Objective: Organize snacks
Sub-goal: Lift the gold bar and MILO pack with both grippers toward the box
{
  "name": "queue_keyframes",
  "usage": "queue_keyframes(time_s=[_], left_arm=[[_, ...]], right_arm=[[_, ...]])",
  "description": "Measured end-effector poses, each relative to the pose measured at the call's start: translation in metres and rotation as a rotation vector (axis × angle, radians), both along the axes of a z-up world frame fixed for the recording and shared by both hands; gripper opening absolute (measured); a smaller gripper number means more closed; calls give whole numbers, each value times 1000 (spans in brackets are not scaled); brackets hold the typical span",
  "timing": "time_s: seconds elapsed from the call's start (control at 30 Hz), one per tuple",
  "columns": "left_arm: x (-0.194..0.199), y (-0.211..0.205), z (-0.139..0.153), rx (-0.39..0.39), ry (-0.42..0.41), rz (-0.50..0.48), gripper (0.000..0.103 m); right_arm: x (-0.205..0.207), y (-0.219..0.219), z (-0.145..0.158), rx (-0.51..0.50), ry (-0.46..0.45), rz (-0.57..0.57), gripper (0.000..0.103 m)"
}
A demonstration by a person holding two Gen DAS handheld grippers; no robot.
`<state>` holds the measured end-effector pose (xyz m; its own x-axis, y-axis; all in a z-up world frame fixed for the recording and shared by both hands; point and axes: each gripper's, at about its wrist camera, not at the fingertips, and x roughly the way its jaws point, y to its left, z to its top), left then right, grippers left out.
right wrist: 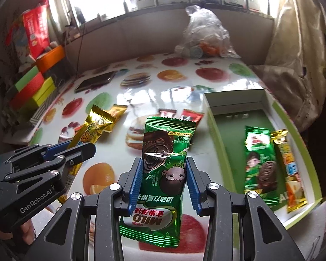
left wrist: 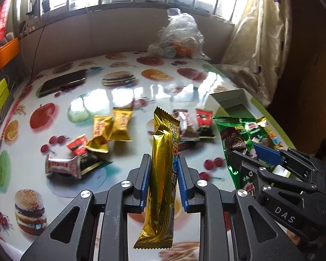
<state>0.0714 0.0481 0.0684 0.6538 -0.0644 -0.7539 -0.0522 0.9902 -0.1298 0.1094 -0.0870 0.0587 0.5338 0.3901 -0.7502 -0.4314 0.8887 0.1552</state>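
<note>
The left gripper (left wrist: 164, 163) is clamped on a long gold snack bar (left wrist: 162, 169), held off the table (left wrist: 123, 91) (its fruit-and-burger print shows beneath) with the wrapper standing lengthwise between the blue pads. The right gripper (right wrist: 163, 169) pinches a green Milo packet (right wrist: 160, 174) the same way — lifted, label upside down — just beside the open box (right wrist: 219, 134) at the table's right edge, where another green packet (right wrist: 260, 163) and a gold bar (right wrist: 291, 169) already lie side by side. Small yellow candies (left wrist: 110, 128) and red-and-black ones (left wrist: 204, 121) lie scattered mid-table, a dark phone (left wrist: 63, 83) near the far left corner, a clear plastic bag (left wrist: 180, 34) at the far edge.
</note>
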Motion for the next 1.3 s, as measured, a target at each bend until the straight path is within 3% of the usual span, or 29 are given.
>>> queue_keyframes(time_s=[0.63, 0.83, 1.3], left_arm=[[43, -70, 22, -69, -20, -128, 25], [60, -92, 25, -125, -12, -167, 25], [100, -132, 9, -196, 42, -207, 25]], right_arm=[[18, -86, 21, -6, -36, -166, 38], [24, -107, 24, -14, -37, -202, 38], [37, -141, 3, -46, 16, -250, 38]])
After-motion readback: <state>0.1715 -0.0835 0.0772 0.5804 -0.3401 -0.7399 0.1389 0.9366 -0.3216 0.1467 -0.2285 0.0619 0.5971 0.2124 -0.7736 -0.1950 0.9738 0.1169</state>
